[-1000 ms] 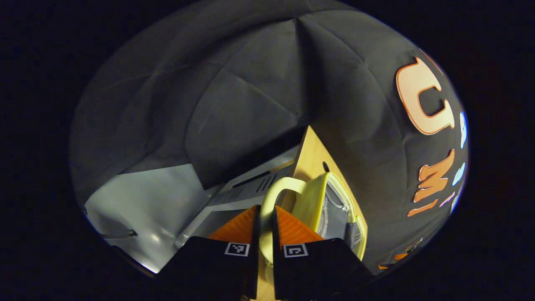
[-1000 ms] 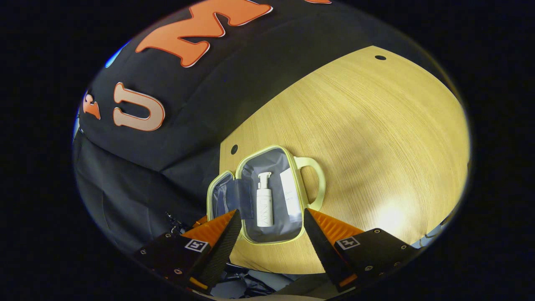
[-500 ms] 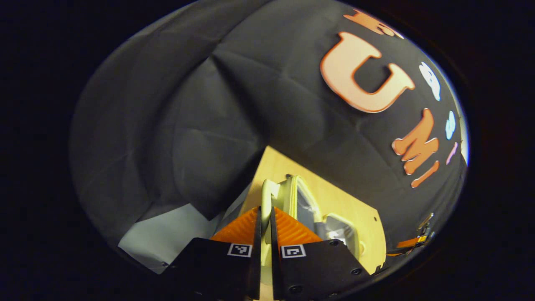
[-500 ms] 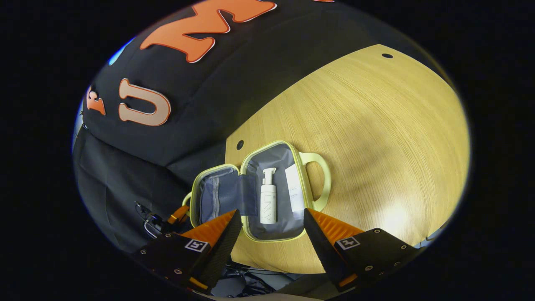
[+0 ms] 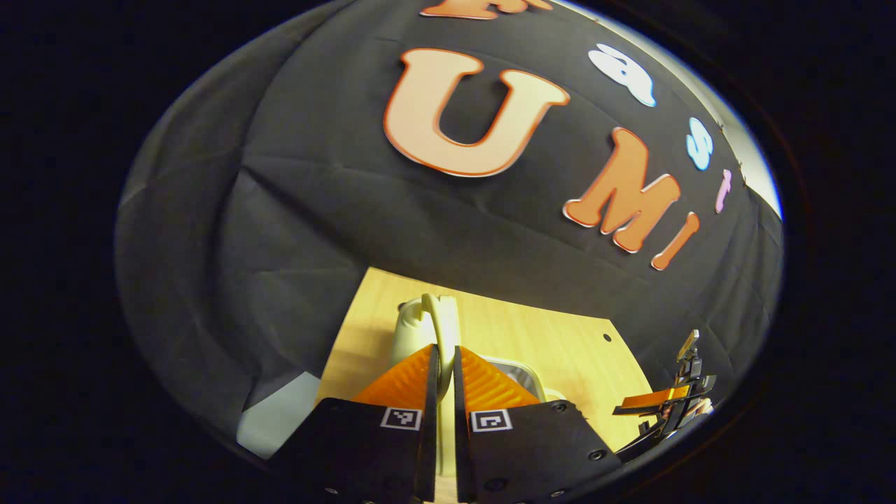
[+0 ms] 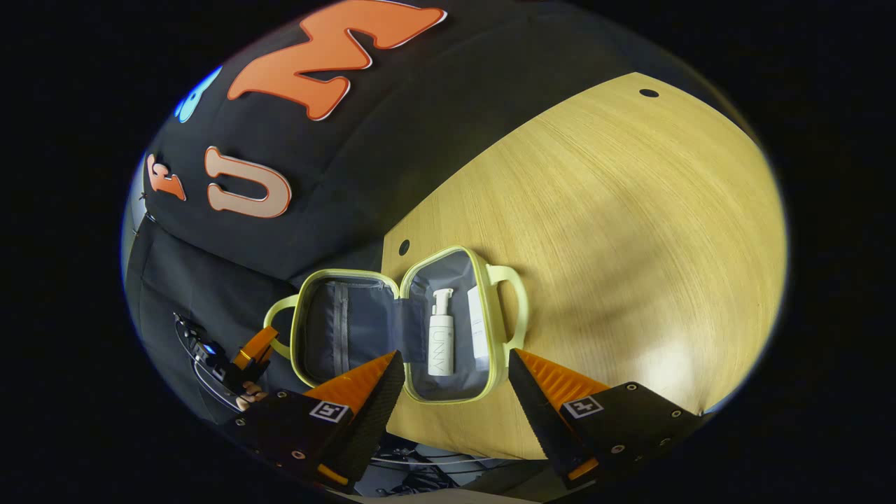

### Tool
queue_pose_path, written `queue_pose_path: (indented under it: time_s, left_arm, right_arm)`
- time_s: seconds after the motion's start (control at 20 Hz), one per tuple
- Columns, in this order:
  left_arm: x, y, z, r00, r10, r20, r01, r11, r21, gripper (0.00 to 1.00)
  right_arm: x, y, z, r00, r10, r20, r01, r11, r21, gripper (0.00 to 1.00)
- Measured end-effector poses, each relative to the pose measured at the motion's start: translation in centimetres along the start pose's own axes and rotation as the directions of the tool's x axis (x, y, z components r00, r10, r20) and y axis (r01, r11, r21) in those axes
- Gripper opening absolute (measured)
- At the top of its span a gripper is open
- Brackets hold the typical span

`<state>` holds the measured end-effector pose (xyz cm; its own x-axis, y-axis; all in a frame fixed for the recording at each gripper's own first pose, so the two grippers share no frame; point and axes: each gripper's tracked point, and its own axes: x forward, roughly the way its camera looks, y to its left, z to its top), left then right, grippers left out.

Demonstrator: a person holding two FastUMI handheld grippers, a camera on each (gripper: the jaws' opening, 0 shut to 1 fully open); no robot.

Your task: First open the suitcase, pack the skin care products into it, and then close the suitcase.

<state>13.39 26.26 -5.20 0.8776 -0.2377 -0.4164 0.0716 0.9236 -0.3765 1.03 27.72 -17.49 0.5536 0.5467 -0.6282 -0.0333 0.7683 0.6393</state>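
Wide bare worktop (image 6: 630, 231) right of the open suitcase (image 6: 413, 322). Raised lid (image 6: 336, 325) blocking the left side; booth wall (image 6: 315, 203) close behind.

The suitcase (image 5: 420, 329) body is mostly hidden behind the left hand-held gripper (image 5: 445, 371).

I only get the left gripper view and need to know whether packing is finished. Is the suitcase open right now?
Observer: Yes. The suitcase is open, with the lid folded out to the side by its handle, which the left gripper grips.
Operator: Anything inside?
Observer: A white pump bottle and a white tube lie side by side in the base half.
Operator: And the right gripper?
Observer: The right gripper hangs open above the base half, holding nothing.
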Motion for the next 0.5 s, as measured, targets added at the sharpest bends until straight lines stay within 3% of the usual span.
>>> queue_pose_path:
  time_s: [0.3,0.5]
  left_arm:
    - [3.1,-11.9,-1.8,0.996,-0.076,-0.036,0.078,0.995,0.056,0.12]
    - [6.1,-19.2,-6.4,0.985,-0.134,-0.108,0.142,0.987,0.070,0.12]
  right_arm:
    - [-2.5,-3.3,2.0,1.000,0.018,0.019,-0.018,1.000,0.018,0.95]
    - [-4.5,-5.7,3.0,0.999,0.011,0.034,-0.012,0.999,0.031,0.95]
